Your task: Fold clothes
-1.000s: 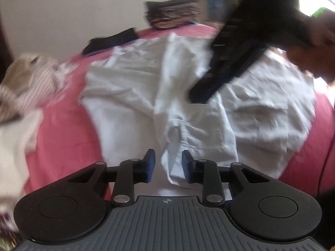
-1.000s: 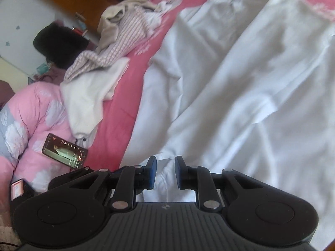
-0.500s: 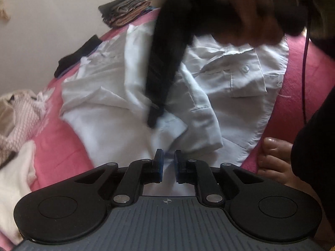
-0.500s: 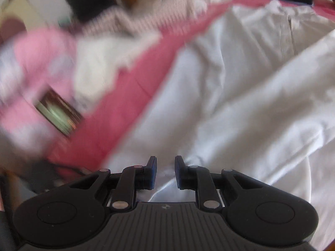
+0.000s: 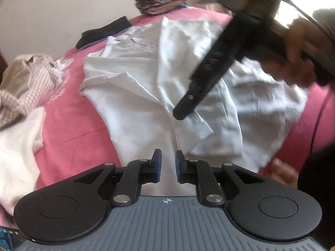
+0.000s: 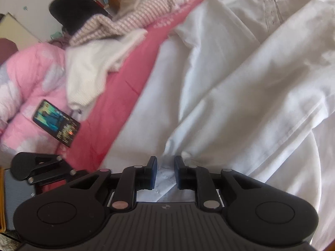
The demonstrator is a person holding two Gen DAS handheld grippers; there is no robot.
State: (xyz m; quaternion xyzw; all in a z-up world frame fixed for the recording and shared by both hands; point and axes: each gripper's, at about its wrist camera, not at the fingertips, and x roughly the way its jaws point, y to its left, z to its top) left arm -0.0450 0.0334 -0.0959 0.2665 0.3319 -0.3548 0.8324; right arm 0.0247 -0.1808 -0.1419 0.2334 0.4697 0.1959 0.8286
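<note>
A white button shirt (image 5: 146, 79) lies spread and wrinkled on a pink bed (image 5: 69, 138). My left gripper (image 5: 168, 163) is open and empty, just above the shirt's near hem. My right gripper (image 6: 165, 171) is open, its jaws on either side of a light-blue cuff or sleeve end (image 6: 165, 179) of the shirt (image 6: 240, 73), not closed on it. In the left wrist view the right gripper (image 5: 182, 113) shows as a dark blurred tool held by a hand, its tip at the folded sleeve in the shirt's middle.
A heap of striped and cream clothes (image 5: 21, 87) lies at the bed's left. A dark garment (image 5: 104, 33) and a folded stack (image 5: 161, 0) sit at the far edge. A phone (image 6: 56, 123) rests on a pink quilt (image 6: 27, 79).
My left gripper pulled back and opened from nearly shut. The right gripper swung across the shirt and now sits at the sleeve end; both views shifted.
</note>
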